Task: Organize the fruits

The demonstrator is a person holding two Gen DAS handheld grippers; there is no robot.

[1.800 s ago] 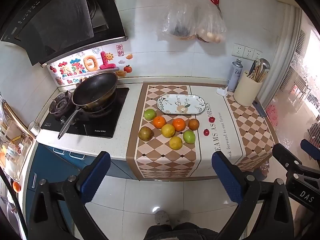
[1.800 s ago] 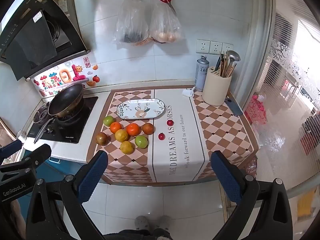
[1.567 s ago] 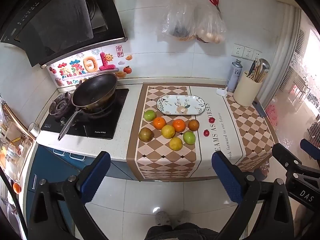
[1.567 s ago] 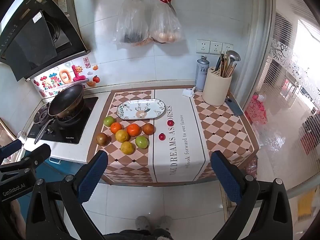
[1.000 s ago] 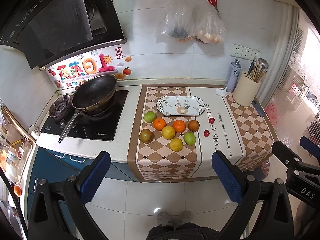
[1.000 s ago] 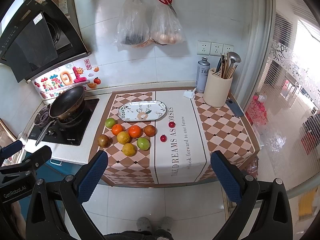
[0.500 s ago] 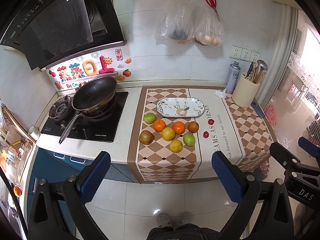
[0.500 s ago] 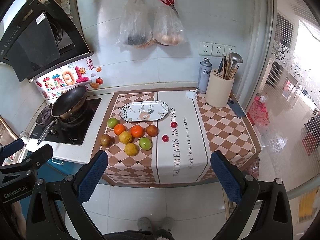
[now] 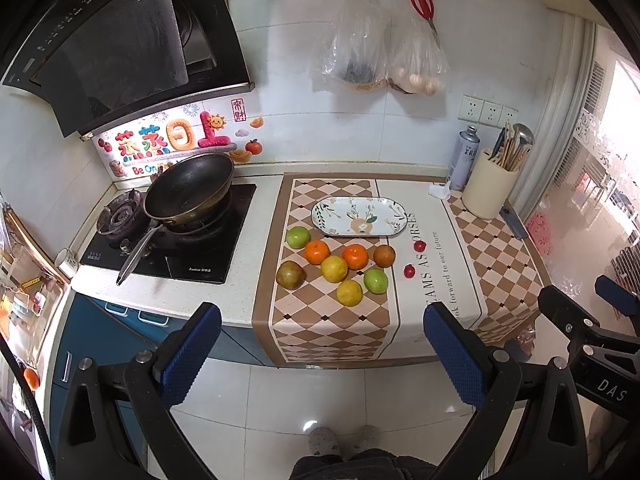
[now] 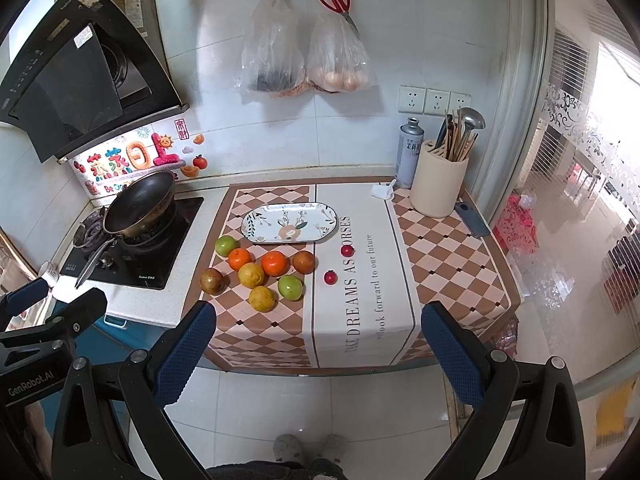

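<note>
Several fruits lie on the checked runner (image 9: 332, 320) of a kitchen counter: two green ones (image 9: 297, 237) (image 9: 375, 281), two oranges (image 9: 317, 251) (image 9: 355, 256), two yellow ones (image 9: 334, 268) (image 9: 349, 292), two brownish ones (image 9: 290, 275) (image 9: 384, 255) and two small red ones (image 9: 419, 245) (image 9: 409, 271). An oval patterned plate (image 9: 359, 221) lies empty behind them. My left gripper (image 9: 320, 352) is open, back from the counter over the floor. My right gripper (image 10: 318, 350) is likewise open and holds nothing; the same fruits, such as an orange (image 10: 275, 263), lie ahead of it.
A hob with a dark pan (image 9: 188, 190) is left of the runner, under a black hood (image 9: 120, 48). A utensil pot (image 9: 490, 188) and a spray can (image 9: 464, 158) stand at the back right. Two plastic bags (image 9: 380, 56) and red scissors hang on the wall. The person's feet show on the tiled floor (image 9: 340, 440).
Both grippers have risen a little, so the counter and fruits sit slightly lower and nearer in view. Nothing on the counter has moved.
</note>
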